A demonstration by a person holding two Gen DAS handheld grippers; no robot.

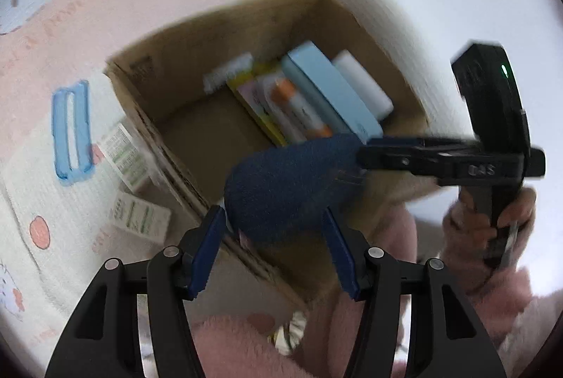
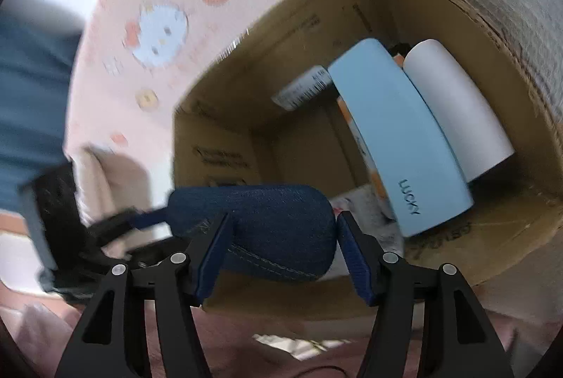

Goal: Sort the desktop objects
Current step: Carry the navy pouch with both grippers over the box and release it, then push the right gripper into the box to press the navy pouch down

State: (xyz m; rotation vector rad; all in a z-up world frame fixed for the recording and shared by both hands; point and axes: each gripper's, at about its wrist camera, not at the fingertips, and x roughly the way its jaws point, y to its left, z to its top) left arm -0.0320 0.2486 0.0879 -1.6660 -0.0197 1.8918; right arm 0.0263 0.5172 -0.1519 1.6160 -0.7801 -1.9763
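A dark blue denim pouch (image 1: 281, 191) hangs over the near edge of an open cardboard box (image 1: 197, 139). My left gripper (image 1: 272, 216) is shut on one end of it, both pads touching its sides. My right gripper (image 2: 281, 219) is shut on the other end of the pouch (image 2: 274, 230). In the left wrist view the right gripper (image 1: 369, 153) reaches in from the right. In the right wrist view the left gripper (image 2: 140, 219) comes in from the left. Inside the box lie a light blue case (image 2: 397, 139), a white roll (image 2: 457, 110) and an orange-and-white tube (image 1: 302, 107).
The box (image 2: 510, 68) sits on a pink blanket (image 1: 70, 44) with cartoon prints. Two green-and-white cartons (image 1: 123, 160) (image 1: 140, 219) lie outside the box's left wall. A hand in a fuzzy pink sleeve (image 1: 492, 230) holds the right gripper's handle.
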